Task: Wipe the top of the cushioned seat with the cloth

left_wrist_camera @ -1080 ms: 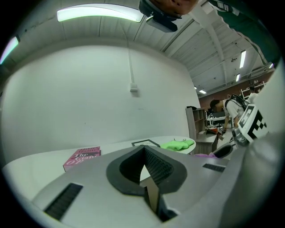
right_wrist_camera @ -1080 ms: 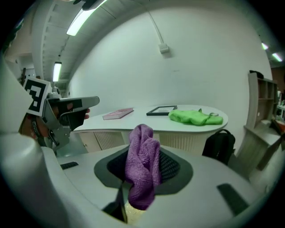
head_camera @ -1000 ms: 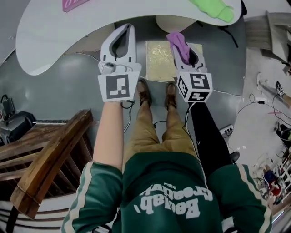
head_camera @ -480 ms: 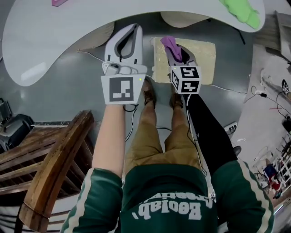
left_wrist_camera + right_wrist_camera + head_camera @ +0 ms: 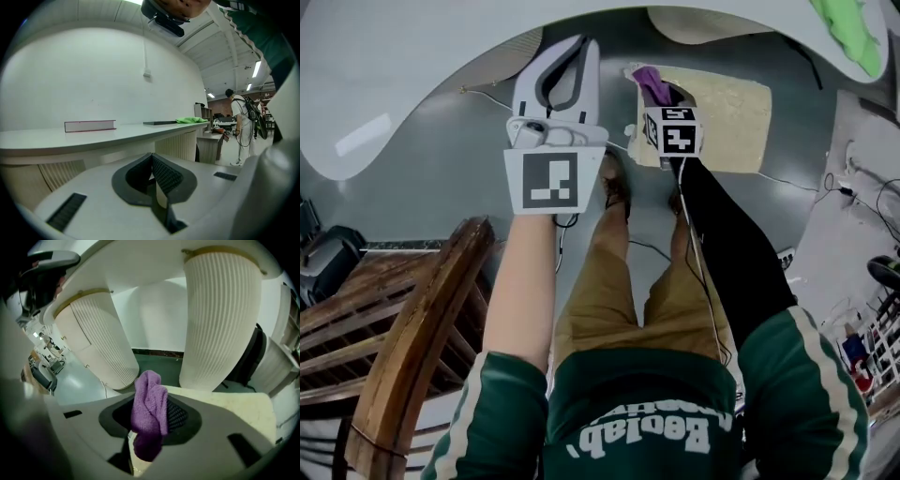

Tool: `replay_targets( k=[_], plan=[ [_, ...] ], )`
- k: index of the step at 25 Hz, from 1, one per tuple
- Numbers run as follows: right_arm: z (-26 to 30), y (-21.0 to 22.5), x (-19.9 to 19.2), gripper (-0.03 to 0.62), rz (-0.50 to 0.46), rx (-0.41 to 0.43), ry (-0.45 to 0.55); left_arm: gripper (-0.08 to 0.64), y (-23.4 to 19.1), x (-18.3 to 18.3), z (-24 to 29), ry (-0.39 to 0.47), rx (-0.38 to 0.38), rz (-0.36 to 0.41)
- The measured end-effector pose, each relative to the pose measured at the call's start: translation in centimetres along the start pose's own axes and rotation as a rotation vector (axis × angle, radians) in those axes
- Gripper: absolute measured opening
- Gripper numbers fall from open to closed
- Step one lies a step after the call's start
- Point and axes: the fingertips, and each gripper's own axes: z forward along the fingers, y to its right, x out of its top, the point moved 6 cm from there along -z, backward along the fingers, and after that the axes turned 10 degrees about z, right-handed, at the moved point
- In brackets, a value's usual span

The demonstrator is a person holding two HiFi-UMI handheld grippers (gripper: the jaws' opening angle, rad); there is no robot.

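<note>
Cloth [image 5: 149, 420] [image 5: 652, 84]: purple and knitted, bunched into a soft fold.
Right gripper [image 5: 147, 446] [image 5: 664, 94]: jaws are clamped on the cloth, whose top is left standing out above them.
Place of cloth: it is held over the near left corner of the cushioned seat [image 5: 731, 122]; contact cannot be told.
Cushioned seat: pale yellow and flat-topped, set on the grey floor [image 5: 450, 178] beside ribbed pedestals [image 5: 220, 319].
Left gripper [image 5: 154, 187] [image 5: 579, 47]: jaws are pressed together with nothing between them.
Writing: white lettering is seen upside down on the green top [image 5: 647, 403] and cannot be surely read.
</note>
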Motion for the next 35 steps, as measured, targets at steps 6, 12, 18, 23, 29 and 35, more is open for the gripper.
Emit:
replay_targets(
  k=[6, 12, 18, 23, 29, 35],
  plan=[
    [1.1, 0.8, -0.3, 0.135, 0.04, -0.009, -0.019, 0.017, 0.8, -1.5, 0.3, -0.04, 0.01, -0.013],
    [0.8, 2.1, -0.1, 0.133, 0.087, 0.004, -0.051, 0.017, 2.7, -0.7, 1.7, -0.037, 0.005, -0.017],
    [-0.2, 4.5, 0.0, 0.132, 0.128, -0.02, -0.063, 0.017, 4.2, 0.5, 3.0, -0.03, -0.003, -0.019],
    [-1.5, 8.4, -0.2, 0.132, 0.155, -0.053, -0.062, 0.017, 6.4, 1.1, 4.1, -0.028, -0.009, -0.022],
    [-3.4, 15.1, -0.5, 0.132, 0.196, -0.106, -0.061, 0.017, 10.0, 2.0, 6.3, -0.019, -0.024, -0.019],
    [-5.5, 21.8, -0.5, 0.132, 0.215, -0.157, -0.069, 0.017, 13.2, 3.1, 8.1, -0.02, -0.034, -0.022]
  ],
)
